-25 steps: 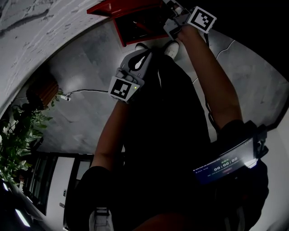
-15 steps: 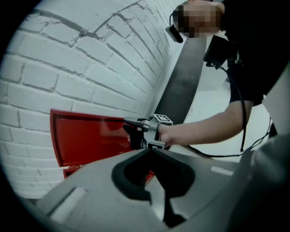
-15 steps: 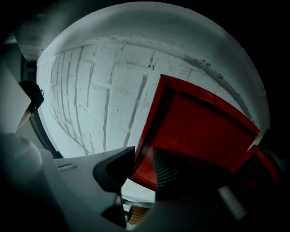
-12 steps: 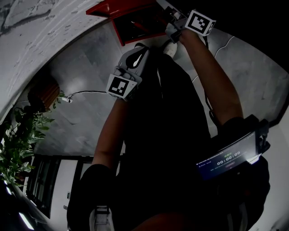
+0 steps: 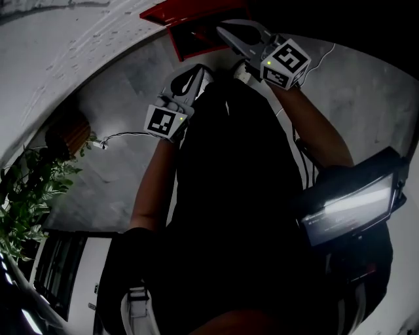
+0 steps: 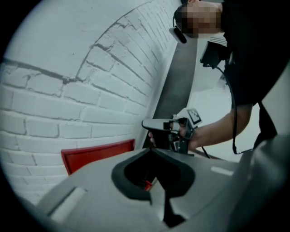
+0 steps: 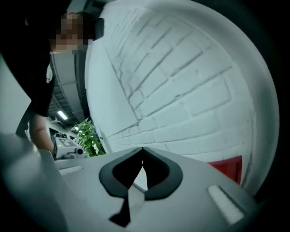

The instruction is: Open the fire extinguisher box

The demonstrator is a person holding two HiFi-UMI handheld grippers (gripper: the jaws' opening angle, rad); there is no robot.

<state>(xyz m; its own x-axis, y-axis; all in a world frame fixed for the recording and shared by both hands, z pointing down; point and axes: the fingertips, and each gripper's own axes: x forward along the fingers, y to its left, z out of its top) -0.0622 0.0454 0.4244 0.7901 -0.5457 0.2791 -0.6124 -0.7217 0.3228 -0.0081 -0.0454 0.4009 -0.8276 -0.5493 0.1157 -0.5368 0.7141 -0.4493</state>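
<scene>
The red fire extinguisher box (image 5: 196, 40) stands against the white brick wall at the top of the head view, its door (image 5: 186, 9) swung out. My right gripper (image 5: 222, 29) hovers in front of the box's opening; its jaws have just closed, tips touching, nothing between them. In the right gripper view the gripper (image 7: 142, 148) points at bare brick, with the box (image 7: 226, 166) low at the right. My left gripper (image 5: 195, 70) hangs left of and below the box, tips together and empty. The left gripper view shows the gripper (image 6: 152, 149), the box (image 6: 97, 154) and the right gripper (image 6: 154, 124).
A potted plant (image 5: 26, 196) stands at the left. A white cable (image 5: 124, 134) trails over the grey floor. A lit screen (image 5: 350, 209) hangs at the person's waist. The person's shoes (image 5: 245, 70) are close under the box.
Both grippers have risen towards the camera. The right one has rolled and drawn back from the box's opening, and its jaws have shut. The box door stays open.
</scene>
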